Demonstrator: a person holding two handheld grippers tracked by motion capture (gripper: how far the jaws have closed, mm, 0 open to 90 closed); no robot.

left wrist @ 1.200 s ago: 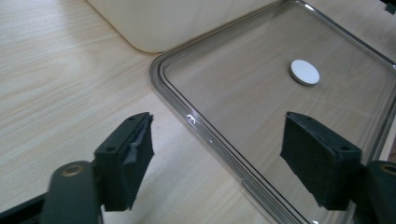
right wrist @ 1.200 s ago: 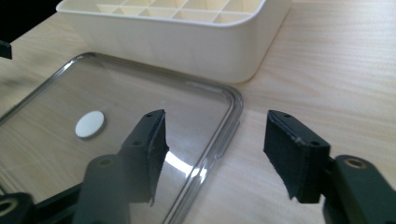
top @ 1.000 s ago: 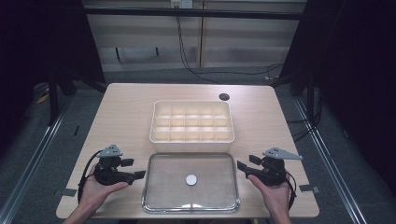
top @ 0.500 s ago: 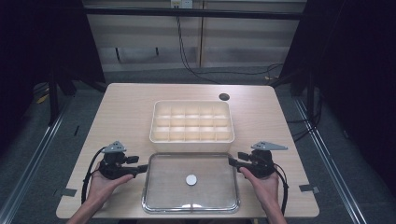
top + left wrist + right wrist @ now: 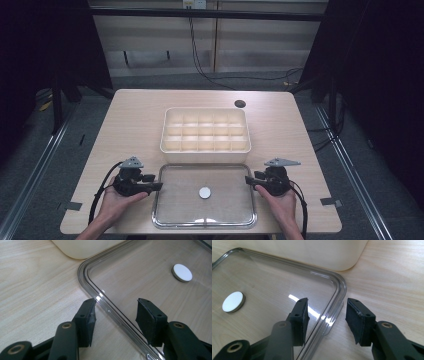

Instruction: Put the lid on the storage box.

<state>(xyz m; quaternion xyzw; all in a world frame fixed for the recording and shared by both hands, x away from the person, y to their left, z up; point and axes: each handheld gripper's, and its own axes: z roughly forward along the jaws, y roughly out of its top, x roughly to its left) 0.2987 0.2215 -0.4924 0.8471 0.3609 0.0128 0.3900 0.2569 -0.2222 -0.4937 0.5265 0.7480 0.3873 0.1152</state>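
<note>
So that the lid lifts level, I set the left gripper and right gripper wide astride opposite rims.

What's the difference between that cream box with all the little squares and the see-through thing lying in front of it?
The cream box is opaque, while the clear lid lets the table's wood grain show through. The box is deep and split into a grid of small compartments; the lid is flat and undivided, with one white disc at its centre. The box sits apart from the claws, while the lid has an open claw straddling each side edge. Both are rounded rectangles of similar footprint, lying on the table.
</note>
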